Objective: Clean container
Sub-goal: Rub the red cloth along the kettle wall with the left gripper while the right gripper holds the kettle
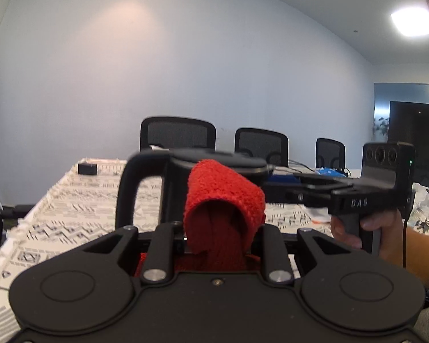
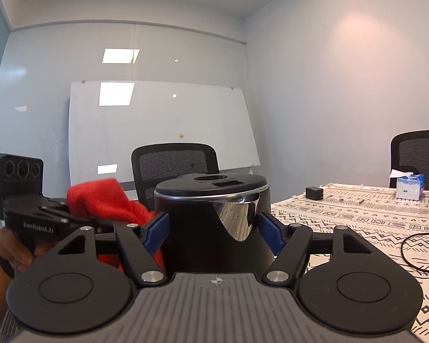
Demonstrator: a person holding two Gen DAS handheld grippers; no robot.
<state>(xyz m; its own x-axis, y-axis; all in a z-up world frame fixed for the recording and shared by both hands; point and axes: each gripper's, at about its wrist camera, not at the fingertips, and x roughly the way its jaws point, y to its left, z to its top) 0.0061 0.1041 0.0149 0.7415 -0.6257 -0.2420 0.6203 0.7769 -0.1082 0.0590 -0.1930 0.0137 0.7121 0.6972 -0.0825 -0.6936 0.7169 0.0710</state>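
My right gripper [image 2: 213, 228] is shut on a black kettle-like container [image 2: 211, 217] with a black lid and a shiny steel spout, held above the table with its blue pads on both sides. My left gripper [image 1: 220, 234] is shut on a bunched red cloth [image 1: 223, 200], which presses against the container's side [image 1: 174, 188] below the lid, beside its black handle [image 1: 128, 188]. In the right wrist view the red cloth [image 2: 100, 200] and left gripper body [image 2: 37, 217] sit to the container's left. In the left wrist view the right gripper body [image 1: 366, 197] reaches in from the right.
A table with a black-and-white patterned cloth [image 2: 371, 223] lies below. On it are a small black box [image 2: 314, 193], a blue tissue box [image 2: 409, 187] and a black cable loop [image 2: 423, 251]. Black mesh chairs [image 1: 177, 134] stand along the table. A whiteboard [image 2: 163, 125] hangs behind.
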